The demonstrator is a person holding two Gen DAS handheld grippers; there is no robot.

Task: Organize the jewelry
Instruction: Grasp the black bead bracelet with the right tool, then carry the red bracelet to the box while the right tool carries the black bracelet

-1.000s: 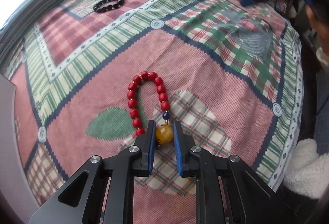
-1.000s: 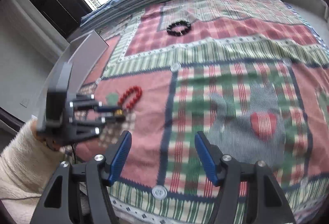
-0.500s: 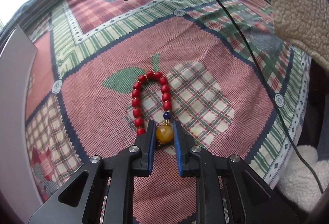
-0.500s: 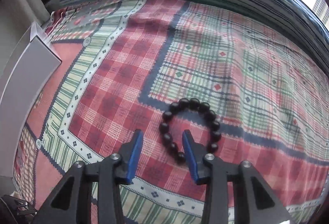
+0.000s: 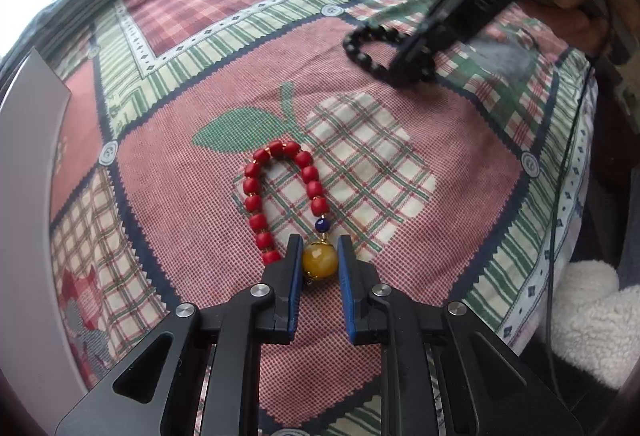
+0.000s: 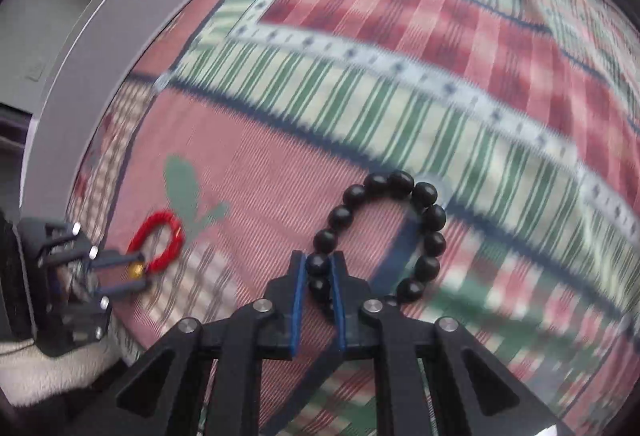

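On the quilt (image 6: pixel 400 83), black bracelet (image 6: pixel 424 195) newly gripped

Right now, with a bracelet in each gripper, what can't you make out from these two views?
- Black bracelet, left wrist view: the right gripper covers its near side, hiding the grip.
- Black bracelet, right wrist view: the beads behind the pads drop out of sight.
- Red bracelet, right wrist view: small and blurred by motion.
- Grey panel, left wrist view: cut off by the picture's edge, so I cannot tell what it is.
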